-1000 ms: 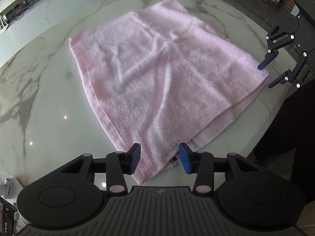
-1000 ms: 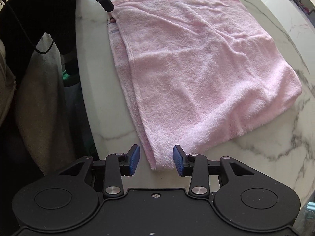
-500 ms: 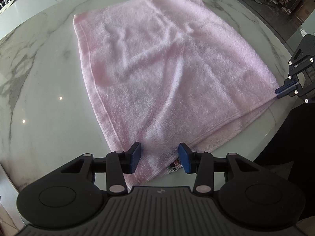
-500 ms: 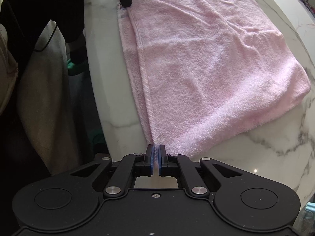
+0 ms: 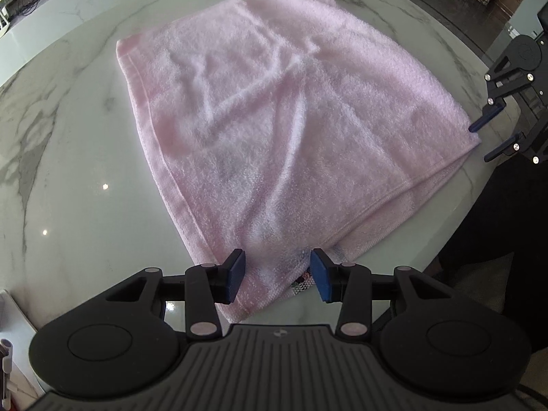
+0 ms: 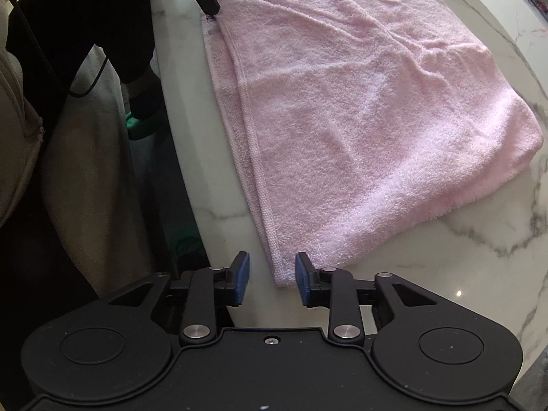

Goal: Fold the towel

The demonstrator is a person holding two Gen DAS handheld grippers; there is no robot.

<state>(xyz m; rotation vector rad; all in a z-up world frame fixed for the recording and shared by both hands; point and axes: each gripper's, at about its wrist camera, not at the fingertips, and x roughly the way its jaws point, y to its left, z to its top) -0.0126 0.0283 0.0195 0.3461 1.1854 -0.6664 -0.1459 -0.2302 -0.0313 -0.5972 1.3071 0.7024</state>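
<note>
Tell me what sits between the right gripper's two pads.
The pink towel's near corner lies between the opening right gripper's pads, unpinched, in the right wrist view.

towel (image 5: pixel 294 126): fluffy pink terry cloth | table (image 5: pixel 68 178): glossy veined marble | tools: matt black plastic

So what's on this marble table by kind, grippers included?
Pink terry towel, folded over: 1
Black two-finger grippers with blue pads: 2 (left gripper, right gripper, its jaws opening)
White marble table: 1
Total: 4

towel (image 5: pixel 294 130): ahead of both my grippers, flat on the table (image 5: pixel 68 157)
near corners: one between each gripper's jaws
</note>
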